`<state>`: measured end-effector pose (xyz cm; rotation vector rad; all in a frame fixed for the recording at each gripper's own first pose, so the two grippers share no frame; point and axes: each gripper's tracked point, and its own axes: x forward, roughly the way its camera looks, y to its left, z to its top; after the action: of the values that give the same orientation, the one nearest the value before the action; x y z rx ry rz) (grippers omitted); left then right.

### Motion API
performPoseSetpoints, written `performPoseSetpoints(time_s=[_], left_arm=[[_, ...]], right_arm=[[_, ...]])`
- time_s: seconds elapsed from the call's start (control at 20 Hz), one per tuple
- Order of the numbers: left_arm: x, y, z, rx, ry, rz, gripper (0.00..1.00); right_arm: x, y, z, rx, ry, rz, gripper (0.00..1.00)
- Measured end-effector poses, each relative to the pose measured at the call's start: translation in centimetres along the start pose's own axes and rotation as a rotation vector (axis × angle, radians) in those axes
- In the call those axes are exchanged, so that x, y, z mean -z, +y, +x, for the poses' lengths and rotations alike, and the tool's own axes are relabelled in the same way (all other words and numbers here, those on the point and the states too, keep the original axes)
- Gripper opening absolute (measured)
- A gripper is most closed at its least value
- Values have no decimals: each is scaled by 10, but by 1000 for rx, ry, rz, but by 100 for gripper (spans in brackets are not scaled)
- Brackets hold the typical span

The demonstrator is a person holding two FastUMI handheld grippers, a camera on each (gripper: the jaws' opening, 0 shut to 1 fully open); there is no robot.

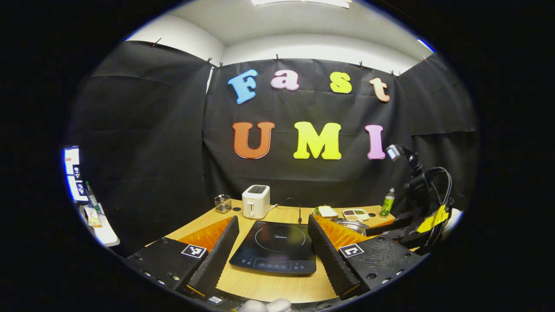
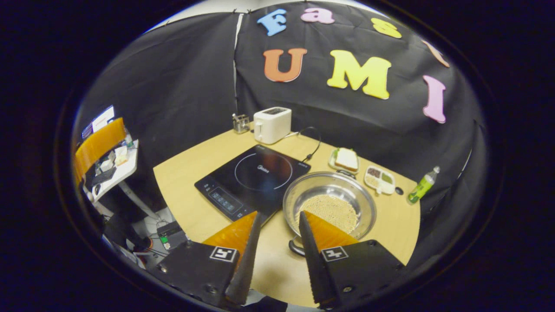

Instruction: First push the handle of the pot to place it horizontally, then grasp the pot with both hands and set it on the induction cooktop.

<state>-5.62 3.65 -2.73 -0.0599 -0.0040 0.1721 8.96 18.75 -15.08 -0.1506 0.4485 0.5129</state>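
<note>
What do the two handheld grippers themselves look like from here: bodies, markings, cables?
Both the left gripper and the right gripper have black bodies bearing a square black-and-white marker on each side and long wedge-shaped fingers. Seen from the left gripper view, the right gripper carries looping black cables and a yellow tag.

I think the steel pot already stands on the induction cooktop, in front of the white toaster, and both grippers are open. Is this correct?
Not quite. In the right gripper view the pot stands on the wooden table beside the induction cooktop, not on it. The rest holds: the toaster is behind the cooktop, and the left gripper and right gripper are both open.
</note>
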Motion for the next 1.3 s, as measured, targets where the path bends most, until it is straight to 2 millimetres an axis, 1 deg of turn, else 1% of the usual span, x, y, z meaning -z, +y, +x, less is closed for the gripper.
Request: performPoseSetpoints(time_s=[0.15, 0.2, 0.3, 0.35, 0.45, 0.7, 0.8, 0.85, 0.9, 0.95, 1.0, 1.05, 1.2, 1.25, 1.3], left_arm=[[2, 12, -5, -50, -3, 8, 95], [3, 14, -5, -61, 0, 9, 95], [6, 17, -7, -81, 6, 7, 95], [6, 19, -6, -90, 7, 4, 95], [7, 22, -7, -102, 13, 0, 95], [9, 18, -4, -101, 25, 0, 95], [10, 15, -1, -93, 30, -1, 95], [10, 15, 0, -88, 31, -2, 95], [10, 15, 4, -83, 33, -3, 95], [10, 14, 5, -77, 34, -3, 95], [11, 13, 7, -72, 37, -3, 95], [13, 12, 9, -67, 42, -1, 95], [12, 12, 10, -58, 43, 1, 95], [13, 12, 10, -53, 46, 1, 95], [14, 12, 10, -50, 47, 2, 95]], right_arm=[[33, 10, 33, -55, 117, 37, 33], [44, 9, 45, -57, 155, 49, 22], [61, 7, 62, -66, 216, 96, 9], [68, 6, 70, -72, 246, 126, 5], [77, 6, 83, -87, 273, 169, 4], [90, -13, 101, -42, 310, 168, 4], [94, -19, 103, -26, 319, 183, 4], [96, -19, 104, -33, 319, 196, 4], [97, -19, 104, -39, 320, 216, 1], [99, -19, 103, -40, 322, 234, 0], [101, -19, 103, -40, 323, 249, 1], [104, -18, 103, -38, 325, 253, 4], [116, -23, 101, -19, 338, 247, 4], [118, -25, 101, -12, 340, 255, 1], [118, -27, 101, -7, 342, 267, 3]])
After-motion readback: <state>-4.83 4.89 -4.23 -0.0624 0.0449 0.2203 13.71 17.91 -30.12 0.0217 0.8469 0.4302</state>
